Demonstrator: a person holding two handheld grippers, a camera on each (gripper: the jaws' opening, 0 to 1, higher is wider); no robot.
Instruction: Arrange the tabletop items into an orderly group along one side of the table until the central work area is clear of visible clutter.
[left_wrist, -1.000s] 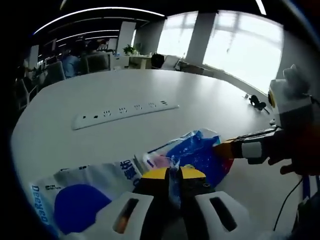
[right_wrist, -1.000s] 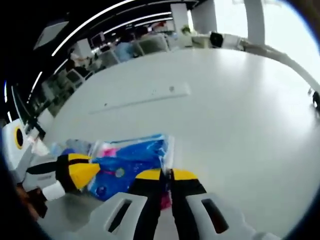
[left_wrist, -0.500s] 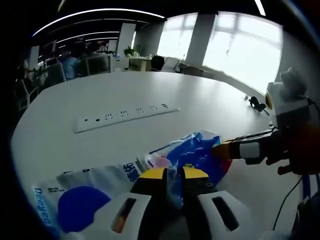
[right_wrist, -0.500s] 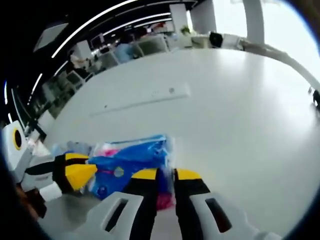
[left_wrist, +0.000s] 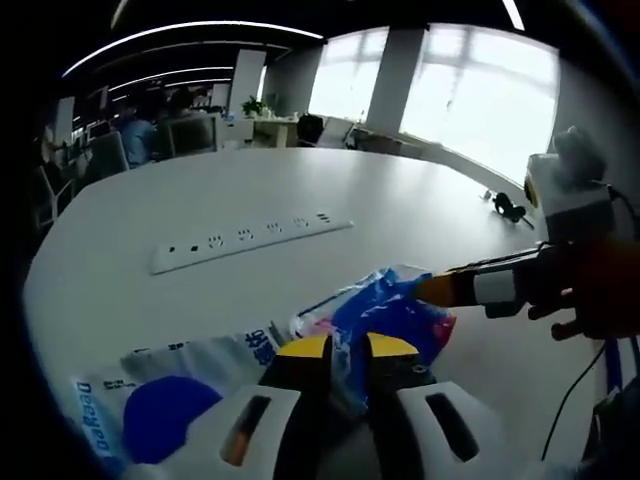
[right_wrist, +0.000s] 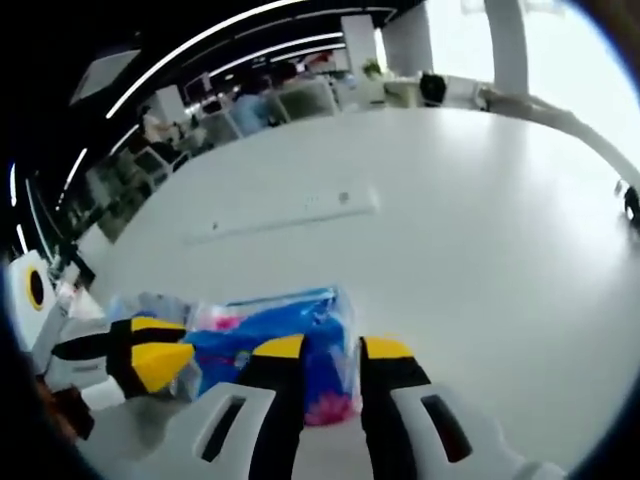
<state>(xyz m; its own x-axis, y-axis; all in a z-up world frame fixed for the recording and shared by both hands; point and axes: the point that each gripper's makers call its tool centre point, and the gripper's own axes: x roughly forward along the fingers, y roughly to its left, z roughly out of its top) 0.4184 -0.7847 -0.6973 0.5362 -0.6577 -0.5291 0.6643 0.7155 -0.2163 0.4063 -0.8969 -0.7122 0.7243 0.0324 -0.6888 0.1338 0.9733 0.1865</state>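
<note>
A blue printed plastic bag (left_wrist: 385, 312) lies on the white table (left_wrist: 420, 190), partly over a white bag with a blue circle (left_wrist: 160, 405). My left gripper (left_wrist: 347, 346) stands open, its jaws a little apart with the blue bag's edge lying between them. The right gripper (left_wrist: 428, 290) reaches in from the right, its tip at the blue bag's far edge, a hand behind it. In the right gripper view, my right gripper (right_wrist: 332, 350) is open astride the blue bag (right_wrist: 280, 335), and the left gripper (right_wrist: 185, 347) comes in from the left over the bag's other end.
A long white power strip (left_wrist: 250, 237) lies across the table beyond the bags, also seen as the power strip (right_wrist: 290, 210). A small black object (left_wrist: 505, 207) sits near the far right edge. A dark cable (left_wrist: 580, 395) hangs at the right. Office chairs and desks stand beyond the table.
Both grippers, shut on the blue bag a second ago, have parted their jaws. The bag has settled lower onto the table. Both views shifted slightly.
</note>
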